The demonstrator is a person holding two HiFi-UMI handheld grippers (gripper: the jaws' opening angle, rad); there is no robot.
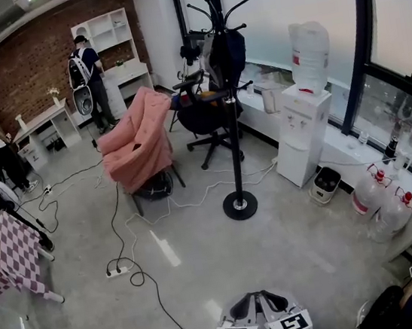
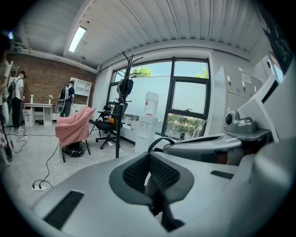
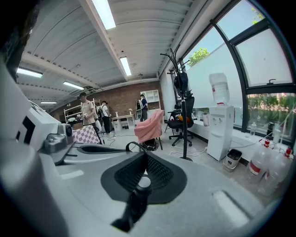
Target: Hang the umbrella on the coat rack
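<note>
Umbrella (image 3: 138,196) pinched by left tongs (image 2: 149,156) and right tongs (image 3: 144,158) (dark shaft, gripped tight). Carry step: coat rack (image 1: 228,119) well ahead. Next: approach, raise to a hook (image 1: 241,0).

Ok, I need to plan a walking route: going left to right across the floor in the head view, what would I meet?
Checkered cloth, power strip, pink-draped chair, coat rack, water dispenser, water jugs.
</note>
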